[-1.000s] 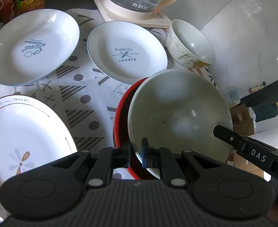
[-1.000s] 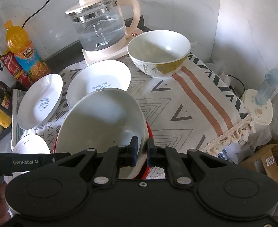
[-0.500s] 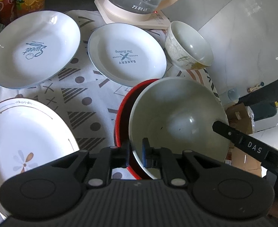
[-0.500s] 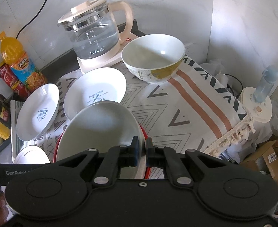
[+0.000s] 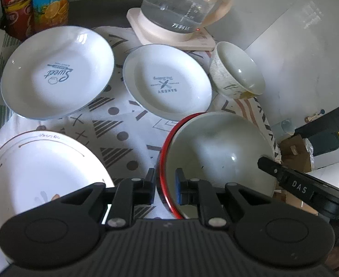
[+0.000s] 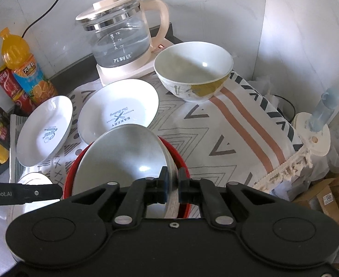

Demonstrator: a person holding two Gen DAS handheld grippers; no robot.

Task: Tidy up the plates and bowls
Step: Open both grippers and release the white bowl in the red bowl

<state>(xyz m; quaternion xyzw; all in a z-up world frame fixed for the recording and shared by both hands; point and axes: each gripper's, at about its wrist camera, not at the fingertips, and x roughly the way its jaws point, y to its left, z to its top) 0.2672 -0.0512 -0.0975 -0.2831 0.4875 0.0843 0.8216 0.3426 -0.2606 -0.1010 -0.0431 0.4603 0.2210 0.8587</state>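
Two nested bowls at both grippers. Left gripper (image 5: 166, 180): jaws just been opening, stood loosely astride rims of red bowl (image 6: 71, 173) and white bowl (image 5: 215, 152) tilted inside it. Right gripper (image 6: 172, 183): pinched narrow on white bowl's near rim; patterned bowl (image 6: 192, 73) well beyond.

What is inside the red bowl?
A big white bowl sits nested inside the red bowl, tilted a little. The white bowl looks empty. It covers the red bowl's inside, so whether anything lies under it cannot be seen.
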